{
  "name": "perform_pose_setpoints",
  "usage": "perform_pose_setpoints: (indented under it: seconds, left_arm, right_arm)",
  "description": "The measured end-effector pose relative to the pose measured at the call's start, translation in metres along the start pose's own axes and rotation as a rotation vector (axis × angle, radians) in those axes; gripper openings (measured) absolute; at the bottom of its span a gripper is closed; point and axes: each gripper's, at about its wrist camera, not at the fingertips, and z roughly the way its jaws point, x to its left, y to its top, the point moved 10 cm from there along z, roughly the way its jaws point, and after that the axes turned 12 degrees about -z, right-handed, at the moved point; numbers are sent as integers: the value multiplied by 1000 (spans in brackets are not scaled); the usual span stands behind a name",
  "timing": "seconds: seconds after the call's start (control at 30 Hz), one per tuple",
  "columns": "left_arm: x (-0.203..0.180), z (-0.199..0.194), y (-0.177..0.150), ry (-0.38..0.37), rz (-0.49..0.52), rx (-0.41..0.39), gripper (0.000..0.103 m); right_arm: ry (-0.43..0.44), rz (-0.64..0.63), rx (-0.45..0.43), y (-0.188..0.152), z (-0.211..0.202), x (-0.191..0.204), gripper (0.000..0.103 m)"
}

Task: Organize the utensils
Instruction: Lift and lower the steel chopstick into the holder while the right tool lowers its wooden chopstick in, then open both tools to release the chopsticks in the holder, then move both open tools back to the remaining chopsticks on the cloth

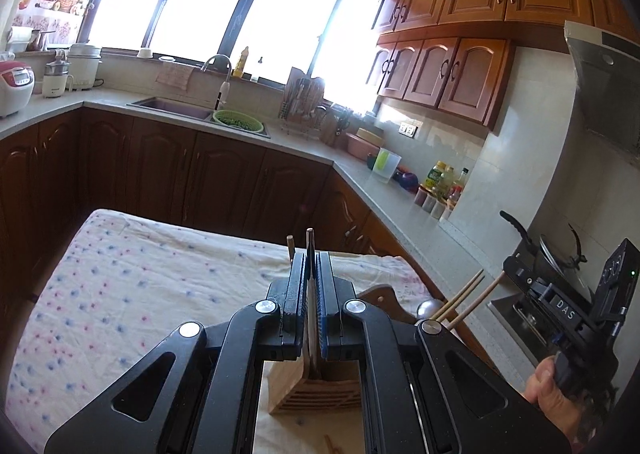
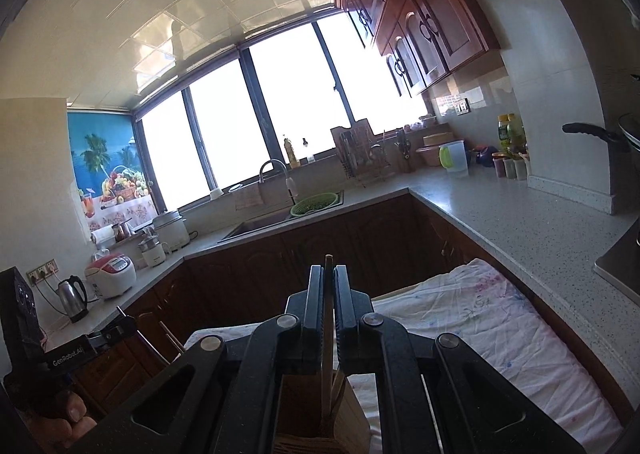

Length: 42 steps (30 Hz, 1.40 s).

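Note:
My left gripper (image 1: 311,256) is shut on a thin metal utensil (image 1: 309,242) that stands upright, its lower end in a slatted wooden utensil holder (image 1: 304,394) on the cloth-covered table (image 1: 120,286). A wooden stick tip (image 1: 290,244) rises beside the left jaw. My right gripper (image 2: 329,270) is shut on a wooden chopstick (image 2: 328,334) that reaches down into a wooden holder (image 2: 316,406) below the jaws. Other wooden chopsticks (image 1: 464,298) and a metal spoon bowl (image 1: 426,308) show at the right in the left wrist view, near the other gripper's body (image 1: 568,302).
A floral cloth (image 2: 500,334) covers the table. An L-shaped counter (image 1: 400,205) carries a sink (image 1: 176,105), a green colander (image 1: 239,121), a dish rack (image 1: 300,101), bottles (image 1: 444,177) and a wok (image 1: 560,254). A kettle (image 2: 74,294) and rice cooker (image 2: 112,274) stand at the left.

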Motion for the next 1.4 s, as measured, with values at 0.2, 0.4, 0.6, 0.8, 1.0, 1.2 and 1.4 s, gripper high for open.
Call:
perform_pose_setpoints:
  seconds: [0.2, 0.4, 0.6, 0.8, 1.0, 1.2, 1.4]
  left_arm:
    - [2, 18, -20, 15, 20, 65, 4]
    - [5, 24, -25, 30, 32, 87, 5]
    - [4, 23, -25, 38, 45, 87, 5]
    - [4, 22, -24, 30, 35, 103, 8]
    - [6, 3, -17, 43, 13, 68, 55]
    - [9, -25, -17, 61, 9, 31, 84]
    - [13, -47, -33, 71, 28, 46, 87]
  right_arm:
    - [6, 25, 66, -24, 15, -5, 5]
    - [21, 22, 124, -39, 27, 1, 5]
    - [17, 16, 126, -40, 33, 3, 5]
    - [18, 25, 130, -44, 37, 2, 11]
    - [38, 58, 76, -36, 18, -5, 50]
    - [42, 72, -15, -16, -18, -5, 93]
    - [46, 72, -32, -21, -52, -1, 98]
